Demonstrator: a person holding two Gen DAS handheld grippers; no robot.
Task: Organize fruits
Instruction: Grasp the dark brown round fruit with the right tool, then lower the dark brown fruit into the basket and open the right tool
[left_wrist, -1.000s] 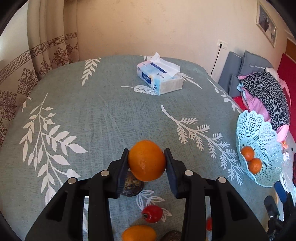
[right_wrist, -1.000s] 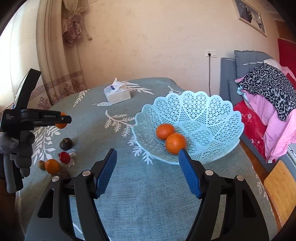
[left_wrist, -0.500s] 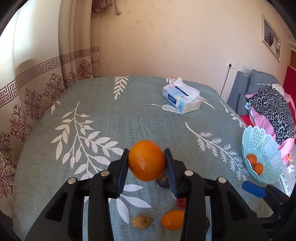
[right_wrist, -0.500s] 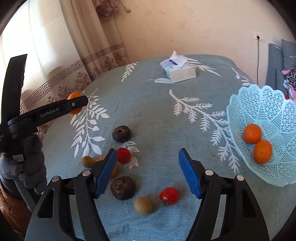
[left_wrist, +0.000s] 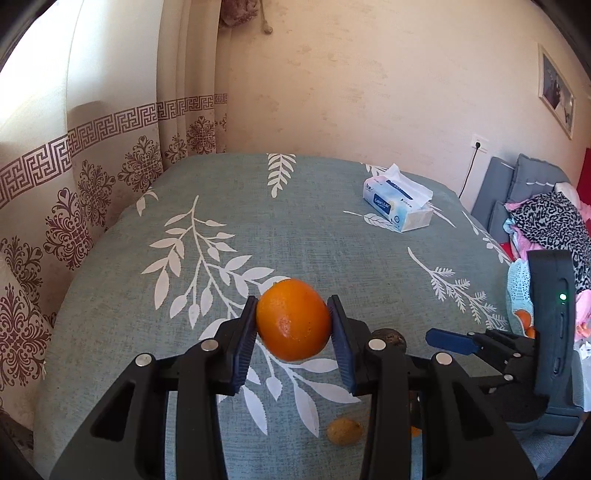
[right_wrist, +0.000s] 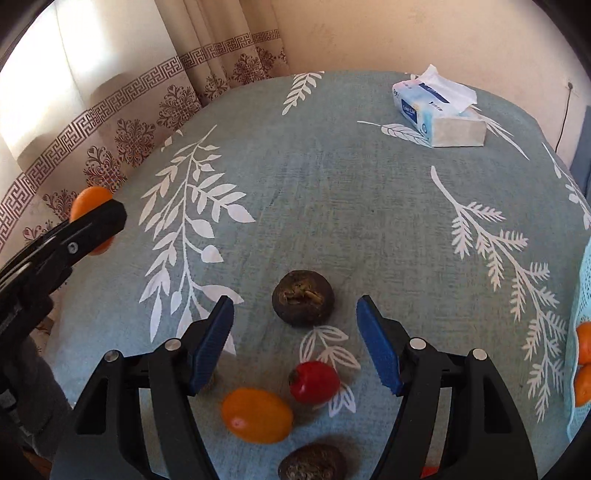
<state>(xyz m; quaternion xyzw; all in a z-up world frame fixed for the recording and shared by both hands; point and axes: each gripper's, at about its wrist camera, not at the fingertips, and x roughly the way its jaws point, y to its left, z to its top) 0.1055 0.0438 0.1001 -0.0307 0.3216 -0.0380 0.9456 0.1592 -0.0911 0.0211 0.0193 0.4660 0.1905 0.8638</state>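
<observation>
Three oranges (left_wrist: 293, 319), two dark fruits (right_wrist: 303, 297), one red fruit (right_wrist: 314, 381).

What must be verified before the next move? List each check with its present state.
1. Left gripper shut on the orange, which is clear of the table: ok.
2. Right gripper open, nothing between its jaws: ok.
3. Dark round fruit lies ahead of the right jaws, on the cloth, unobstructed: ok.
4. Red fruit and oval orange fruit lie apart from the dark fruit: ok.
5. Basket has room for more: cannot tell, only its edge shows, with two oranges.
6. Tissue box clear of the working area: ok.
</observation>
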